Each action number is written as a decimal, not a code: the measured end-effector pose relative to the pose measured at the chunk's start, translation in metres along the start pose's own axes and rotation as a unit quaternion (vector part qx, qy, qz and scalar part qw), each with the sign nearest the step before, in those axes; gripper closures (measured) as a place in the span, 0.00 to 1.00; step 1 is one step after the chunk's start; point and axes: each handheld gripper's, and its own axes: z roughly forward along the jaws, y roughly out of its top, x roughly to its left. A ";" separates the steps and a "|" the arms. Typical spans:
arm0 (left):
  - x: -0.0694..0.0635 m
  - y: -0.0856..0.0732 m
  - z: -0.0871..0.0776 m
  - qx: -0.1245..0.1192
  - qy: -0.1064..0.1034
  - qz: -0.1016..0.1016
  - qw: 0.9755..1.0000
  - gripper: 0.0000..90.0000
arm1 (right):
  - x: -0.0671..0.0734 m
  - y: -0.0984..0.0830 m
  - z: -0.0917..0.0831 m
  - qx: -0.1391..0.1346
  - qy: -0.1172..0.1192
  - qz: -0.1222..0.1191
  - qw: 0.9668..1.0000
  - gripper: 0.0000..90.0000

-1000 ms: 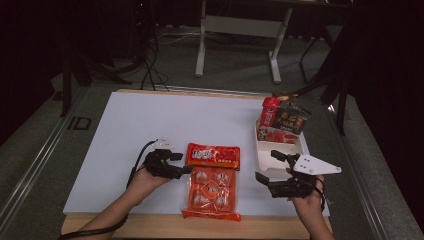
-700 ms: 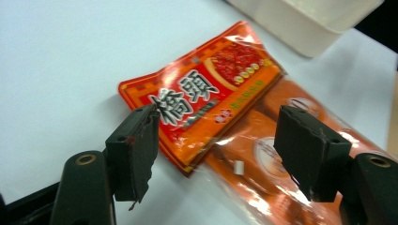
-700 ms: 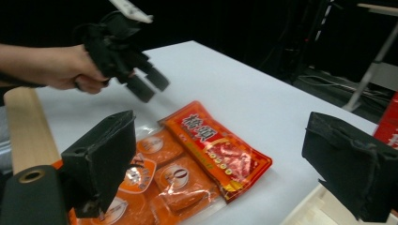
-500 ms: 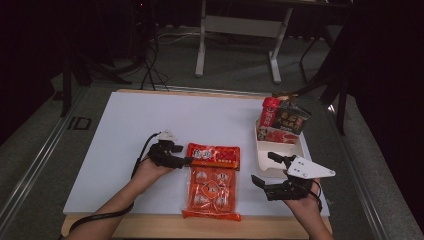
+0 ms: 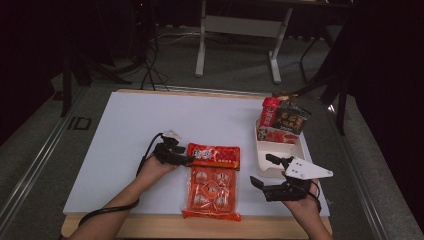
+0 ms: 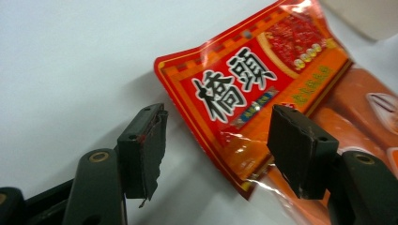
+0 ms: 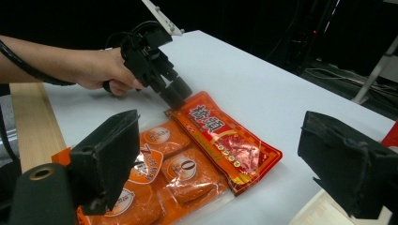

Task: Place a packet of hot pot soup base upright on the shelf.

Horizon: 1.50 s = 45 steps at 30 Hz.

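Orange, the larger snack bag (image 5: pixel 211 192) lies flat at the near edge of the white tabletop (image 5: pixel 125 125), between the two hands. To its right, the right tool (image 5: pixel 266 172) hangs above the tabletop with its jaws spread wide and nothing between them, near the front of the white tray (image 5: pixel 299 149). Just beyond the orange bag, and overlapping its far end, lies the red pouch (image 5: pixel 214 156) with black characters on its front. The left tool (image 5: pixel 186 160) sits at that pouch's left end; its jaws have just been closing and now stand half-wide, one on each side of the pouch's corner (image 6: pixel 244 180), pads not yet pressing on it. Farther off, a red can (image 5: pixel 269 112) and dark packet (image 5: pixel 291 120) stand at the tray's far end.
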 end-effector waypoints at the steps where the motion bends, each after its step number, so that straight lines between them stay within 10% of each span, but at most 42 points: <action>1: 0.000 0.000 0.002 0.003 0.002 0.001 1.000 0.44 | 0.000 0.000 0.000 0.000 0.000 0.000 1.000 0.14; 13: -0.005 0.006 0.017 0.013 -0.034 0.000 0.999 0.56 | -0.001 0.000 -0.001 0.000 0.004 0.005 1.000 0.15; 27: -0.015 0.009 0.023 0.019 -0.046 0.013 0.999 0.97 | -0.004 -0.002 0.002 0.006 0.010 0.010 1.000 0.16; 45: -0.030 0.022 -0.015 -0.015 -0.053 0.048 0.997 0.99 | -0.008 0.007 0.001 0.013 0.002 0.023 1.000 0.19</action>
